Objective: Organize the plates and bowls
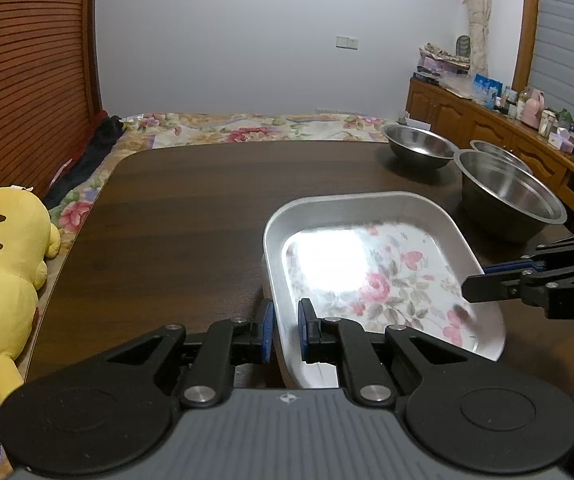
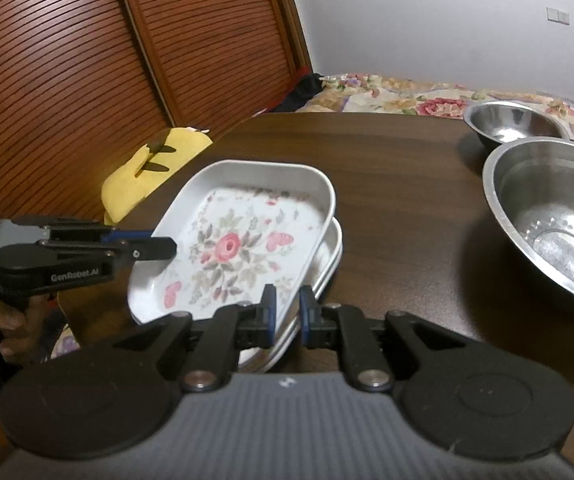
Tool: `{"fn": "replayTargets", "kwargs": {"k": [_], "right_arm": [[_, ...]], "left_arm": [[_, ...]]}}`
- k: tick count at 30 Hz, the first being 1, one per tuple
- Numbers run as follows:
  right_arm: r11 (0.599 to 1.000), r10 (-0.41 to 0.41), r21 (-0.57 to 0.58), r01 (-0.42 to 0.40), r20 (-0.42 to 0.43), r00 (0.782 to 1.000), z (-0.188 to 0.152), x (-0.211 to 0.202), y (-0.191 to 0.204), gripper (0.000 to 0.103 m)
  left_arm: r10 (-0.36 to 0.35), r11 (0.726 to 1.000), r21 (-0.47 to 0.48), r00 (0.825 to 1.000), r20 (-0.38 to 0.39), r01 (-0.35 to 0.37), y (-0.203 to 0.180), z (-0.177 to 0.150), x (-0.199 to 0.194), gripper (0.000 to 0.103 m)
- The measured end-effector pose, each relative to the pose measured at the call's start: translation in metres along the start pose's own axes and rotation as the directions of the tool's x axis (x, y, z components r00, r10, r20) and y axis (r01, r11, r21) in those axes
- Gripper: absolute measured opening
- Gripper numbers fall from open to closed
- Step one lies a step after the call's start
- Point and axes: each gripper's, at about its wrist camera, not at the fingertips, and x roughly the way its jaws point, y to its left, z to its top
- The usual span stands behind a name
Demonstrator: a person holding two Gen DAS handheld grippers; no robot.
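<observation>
plate (image 2: pixel 243 240) rim between both fingers (image 2: pixel 269 312)

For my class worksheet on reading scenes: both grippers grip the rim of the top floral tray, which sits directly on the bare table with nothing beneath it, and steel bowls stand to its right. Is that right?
Not quite. The floral tray is not on the bare table: the right wrist view shows at least one more tray stacked beneath it. The rest holds: the left gripper and right gripper grip its rim, and steel bowls stand to its right.

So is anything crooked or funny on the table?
Yes. The flowered tray sits tilted and skewed over the stacked trays beneath it, not nested, with both grippers' jaws closed on its rim. The steel bowls stand upright; nothing is spilled.
</observation>
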Motion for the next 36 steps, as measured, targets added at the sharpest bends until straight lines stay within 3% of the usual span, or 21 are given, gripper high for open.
{"fn": "replayTargets", "kwargs": {"k": [22, 36], "right_arm": [[1.0, -0.007, 0.007, 0.006, 0.032, 0.999, -0.01, -0.001, -0.001, 0.017], [0.999, -0.045, -0.021, 0.048, 0.149, 0.988, 0.009, -0.036, -0.009, 0.017]], "left_arm": [[0.005, 1.0, -0.019, 1.0, -0.006, -0.005, 0.004, -0.001, 0.007, 0.014], [-0.01, 1.0, 0.008, 0.998, 0.06, 0.009, -0.015, 0.032, 0.005, 0.014]]}}
